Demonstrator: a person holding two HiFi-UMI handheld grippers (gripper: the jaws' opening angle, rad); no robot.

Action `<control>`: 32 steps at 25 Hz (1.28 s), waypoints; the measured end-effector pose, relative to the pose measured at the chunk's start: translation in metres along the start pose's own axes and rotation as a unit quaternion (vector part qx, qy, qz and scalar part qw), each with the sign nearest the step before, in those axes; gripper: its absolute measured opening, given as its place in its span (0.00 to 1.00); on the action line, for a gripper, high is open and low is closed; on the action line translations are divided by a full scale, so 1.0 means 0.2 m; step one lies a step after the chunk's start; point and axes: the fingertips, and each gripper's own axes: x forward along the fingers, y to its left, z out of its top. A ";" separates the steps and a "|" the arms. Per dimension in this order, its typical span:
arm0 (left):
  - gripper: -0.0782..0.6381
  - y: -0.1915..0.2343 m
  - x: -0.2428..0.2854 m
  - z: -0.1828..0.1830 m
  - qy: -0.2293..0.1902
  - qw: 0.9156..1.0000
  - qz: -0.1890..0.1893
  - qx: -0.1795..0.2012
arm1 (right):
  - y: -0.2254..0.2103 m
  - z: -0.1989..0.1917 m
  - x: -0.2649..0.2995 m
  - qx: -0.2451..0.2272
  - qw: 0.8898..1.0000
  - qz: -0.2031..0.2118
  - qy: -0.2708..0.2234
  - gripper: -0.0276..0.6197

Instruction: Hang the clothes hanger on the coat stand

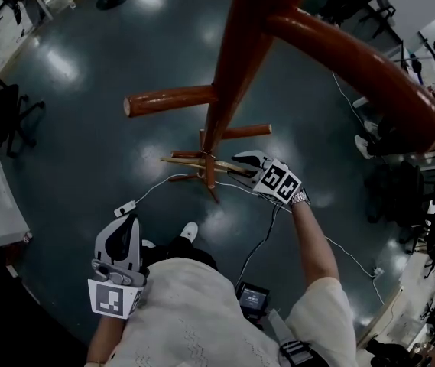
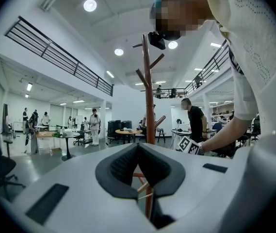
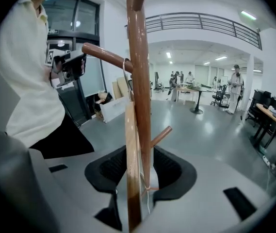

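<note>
The brown wooden coat stand (image 1: 232, 60) rises right in front of me, one peg (image 1: 171, 99) pointing left. A light wooden hanger (image 1: 194, 161) hangs low against the pole. In the right gripper view its metal hook (image 3: 126, 76) sits over a peg (image 3: 106, 55), and the hanger (image 3: 132, 169) hangs down beside the pole (image 3: 140, 81). My right gripper (image 3: 140, 171) is open, with hanger and pole between its jaws and the pads not pressing; in the head view the right gripper (image 1: 241, 159) is at the hanger's right end. My left gripper (image 1: 125, 228) stays by my body, shut and empty (image 2: 138, 149).
A white cable (image 1: 332, 243) runs across the dark floor past the stand's base. A small black box (image 1: 251, 297) lies by my feet. An office chair (image 1: 3, 121) stands at the left. A person in black (image 2: 194, 123) and tables stand farther off in the hall.
</note>
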 end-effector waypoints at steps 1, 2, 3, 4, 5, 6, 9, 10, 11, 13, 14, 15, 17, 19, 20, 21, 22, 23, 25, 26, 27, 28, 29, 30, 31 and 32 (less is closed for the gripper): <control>0.13 0.00 0.00 0.00 -0.002 1.000 0.000 0.000 | 0.00 0.00 -0.02 0.008 1.000 0.000 -0.005 0.27; 0.13 0.00 0.00 0.00 -0.003 1.000 -0.001 -0.001 | 0.00 0.00 -0.03 0.015 1.000 -0.001 -0.008 0.28; 0.13 0.00 -0.01 0.00 -0.003 1.000 -0.002 -0.001 | 0.00 -0.01 -0.04 0.020 1.000 -0.002 -0.011 0.29; 0.13 0.00 -0.01 0.00 -0.003 1.000 -0.005 -0.002 | 0.00 -0.01 -0.06 0.025 1.000 -0.003 -0.013 0.30; 0.13 -0.02 -0.01 0.00 -0.003 1.000 -0.008 -0.003 | 0.00 -0.01 -0.07 0.029 0.999 -0.004 -0.014 0.31; 0.13 -0.03 -0.01 0.00 -0.002 1.000 -0.012 -0.005 | 0.00 -0.02 -0.09 0.034 0.999 -0.004 -0.014 0.32; 0.13 -0.06 0.00 0.00 0.000 1.000 -0.022 -0.008 | -0.03 -0.04 -0.16 0.043 0.999 -0.021 -0.001 0.36; 0.13 -0.07 -0.01 0.01 -0.002 1.000 -0.025 -0.007 | -0.05 -0.05 -0.18 0.042 0.999 -0.034 0.003 0.37; 0.13 -0.07 -0.01 0.01 -0.005 1.000 -0.027 -0.006 | -0.08 -0.04 -0.21 0.040 0.998 -0.050 0.002 0.37; 0.13 -0.09 -0.02 0.01 -0.006 0.999 -0.033 -0.006 | -0.10 -0.02 -0.27 0.045 0.996 -0.075 -0.012 0.37; 0.13 -0.09 -0.03 0.01 -0.006 0.999 -0.036 -0.006 | -0.10 -0.01 -0.29 0.048 0.995 -0.084 -0.018 0.37; 0.13 -0.09 -0.03 0.00 -0.005 0.999 -0.039 -0.007 | -0.10 0.00 -0.31 0.049 0.994 -0.092 -0.023 0.37; 0.13 -0.09 -0.04 0.00 -0.006 0.999 -0.044 -0.008 | -0.08 0.03 -0.33 0.047 0.992 -0.113 -0.038 0.37; 0.13 -0.09 -0.05 0.00 -0.009 0.999 -0.049 -0.009 | -0.05 0.07 -0.35 0.052 0.988 -0.133 -0.058 0.37; 0.13 -0.09 -0.06 0.01 -0.011 0.999 -0.053 -0.010 | -0.02 0.10 -0.36 0.057 0.986 -0.140 -0.069 0.37; 0.13 -0.09 -0.07 0.01 -0.013 0.998 -0.057 -0.011 | 0.01 0.12 -0.36 0.062 0.984 -0.147 -0.079 0.37; 0.13 -0.09 -0.08 0.00 -0.014 0.998 -0.061 -0.011 | 0.05 0.13 -0.37 0.065 0.982 -0.154 -0.087 0.37; 0.13 -0.09 -0.09 0.00 -0.013 0.998 -0.066 -0.011 | 0.08 0.14 -0.37 0.068 0.980 -0.161 -0.094 0.37; 0.13 -0.10 -0.10 0.00 -0.015 0.997 -0.074 -0.010 | 0.16 0.18 -0.39 0.078 0.975 -0.173 -0.113 0.37; 0.13 -0.10 -0.12 0.01 -0.018 0.997 -0.077 -0.011 | 0.20 0.21 -0.40 0.086 0.972 -0.178 -0.128 0.37; 0.13 -0.09 -0.13 0.01 -0.021 0.996 -0.080 -0.012 | 0.24 0.25 -0.42 0.098 0.967 -0.184 -0.147 0.37; 0.13 -0.07 -0.15 0.02 -0.022 0.996 -0.083 -0.014 | 0.28 0.29 -0.43 0.113 0.960 -0.191 -0.168 0.37; 0.13 -0.05 -0.16 0.02 -0.024 0.996 -0.085 -0.015 | 0.32 0.35 -0.44 0.129 0.952 -0.198 -0.192 0.37; 0.13 -0.02 -0.18 0.02 -0.025 0.996 -0.088 -0.017 | 0.37 0.41 -0.45 0.142 0.944 -0.207 -0.214 0.37; 0.13 0.00 -0.20 0.02 -0.027 0.995 -0.090 -0.019 | 0.41 0.46 -0.46 0.152 0.936 -0.217 -0.233 0.37; 0.13 0.03 -0.23 0.02 -0.028 0.995 -0.092 -0.021 | 0.46 0.51 -0.47 0.159 0.928 -0.228 -0.247 0.36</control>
